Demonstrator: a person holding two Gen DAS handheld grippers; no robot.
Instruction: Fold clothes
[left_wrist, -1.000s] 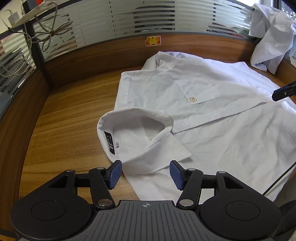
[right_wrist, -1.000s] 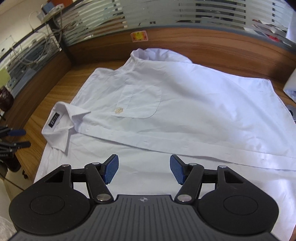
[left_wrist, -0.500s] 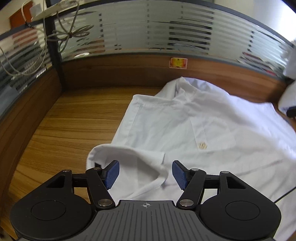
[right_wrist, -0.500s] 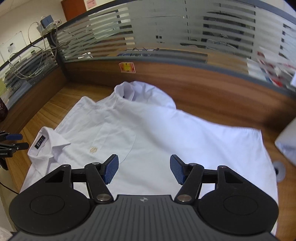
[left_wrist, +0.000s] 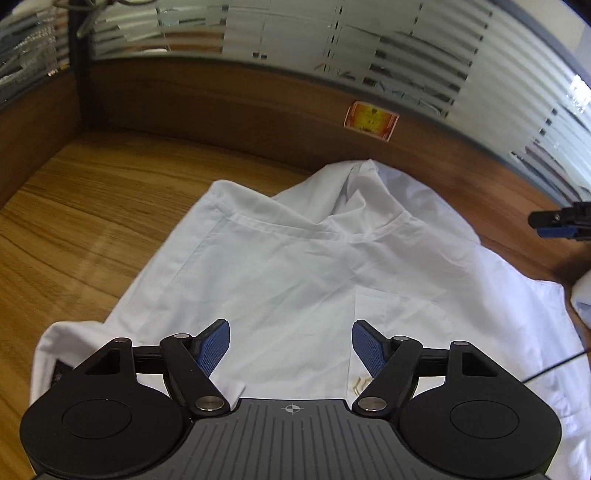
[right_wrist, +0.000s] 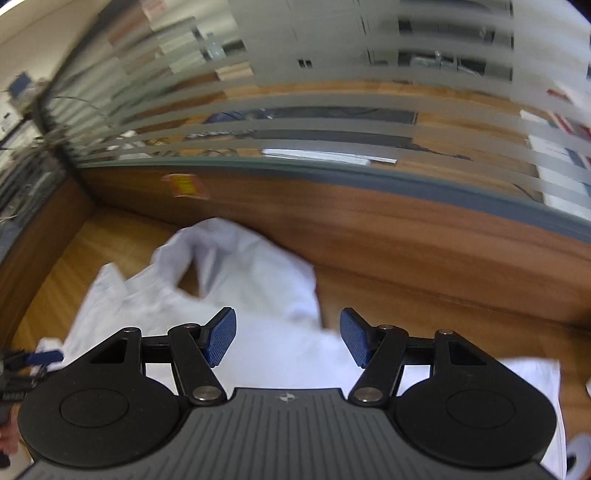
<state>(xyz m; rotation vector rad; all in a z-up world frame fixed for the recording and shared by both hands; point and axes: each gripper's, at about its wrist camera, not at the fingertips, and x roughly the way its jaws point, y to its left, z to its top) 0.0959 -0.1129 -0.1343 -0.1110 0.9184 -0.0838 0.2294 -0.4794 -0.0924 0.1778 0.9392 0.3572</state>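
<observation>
— What are your claws doing?

— My left gripper (left_wrist: 291, 349) is spread wide with nothing between its blue ribbed pads (left_wrist: 213, 346). It hangs over the white button-up cotton shirt (left_wrist: 295, 273), above the body panel between the collar and the chest pocket (left_wrist: 402, 317). My right gripper (right_wrist: 288, 338) is just as wide apart and empty, over the far half of the same shirt (right_wrist: 258, 280).

— How much room is there around them?

— The brown wood-grain desk (left_wrist: 85, 206) lies bare to the left of the shirt, right out to the dark wooden partition wall (left_wrist: 229, 110) that curves round the back. The far sleeve reaches close to that wall; whether it touches, I cannot say. An orange sticker (left_wrist: 371, 116) sits on the wall, with striped frosted glass (left_wrist: 332, 48) above.

— Which way does the shirt lie?

— Flat and front up, its long axis running left to right across me, collar (left_wrist: 48, 343) at my near left, one short sleeve (left_wrist: 369, 192) bunched up and pointing away toward the wall.

— Anything hard to see?

— My left gripper's body covers most of the collar and the small gold emblem (left_wrist: 360, 384) on the pocket. The right-wrist view is smeared with motion. In the left-wrist view only the tip of the right gripper (left_wrist: 554, 223) shows at the right edge, beside a cut-off bit of white cloth (left_wrist: 581, 295).
</observation>
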